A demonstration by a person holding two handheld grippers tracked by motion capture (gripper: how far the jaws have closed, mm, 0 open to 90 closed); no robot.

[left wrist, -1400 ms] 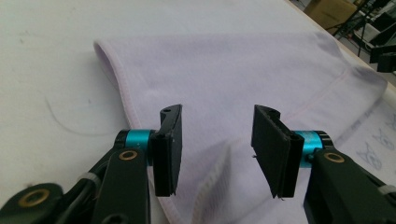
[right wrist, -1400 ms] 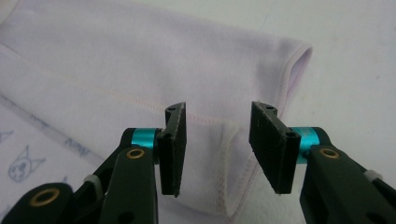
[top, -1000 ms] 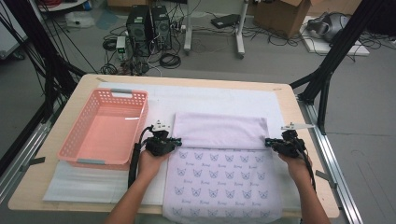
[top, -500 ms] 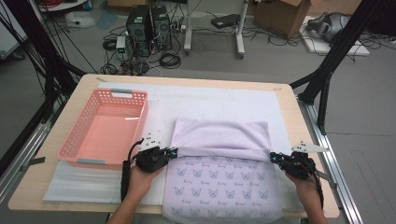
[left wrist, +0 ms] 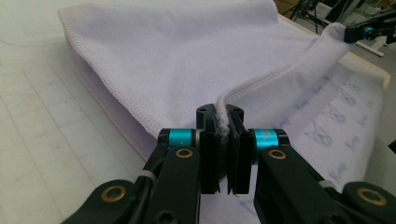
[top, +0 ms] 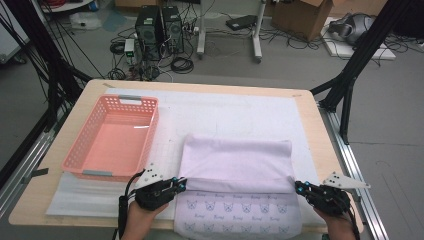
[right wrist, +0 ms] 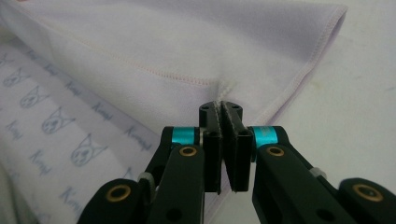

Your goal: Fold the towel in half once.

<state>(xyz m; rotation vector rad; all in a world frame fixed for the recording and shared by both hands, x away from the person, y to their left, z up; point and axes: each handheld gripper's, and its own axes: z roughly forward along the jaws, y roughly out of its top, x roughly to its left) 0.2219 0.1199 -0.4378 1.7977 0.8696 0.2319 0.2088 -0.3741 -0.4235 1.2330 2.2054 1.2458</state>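
We hold the towel [top: 235,162] by two corners of its folded-over layer. It lies on the white mat [top: 240,112] that covers the table [top: 310,125], toward the near edge and right of the middle. Its plain lilac upper layer is doubled toward us over the lower layer, whose printed side with small cat faces shows along the near edge of the table.

Our left gripper [top: 181,185] is clamped on the hem at the left end of that upper layer's near edge. In the left gripper view [left wrist: 224,116] the white stitched edge is squeezed between the two black jaws, and the cloth rises from there in a soft ridge toward the other gripper at the top right. Our right gripper [top: 298,186] pinches the right end of the same edge; in the right gripper view [right wrist: 223,112] the hem is pressed between the closed jaws, with the printed layer lying to the left below it.

Both hands come in from the near edge of the table, well apart, with the towel stretched between them. The pink basket [top: 90,160] stands on the left half of the table, just beside the towel, not touching it.
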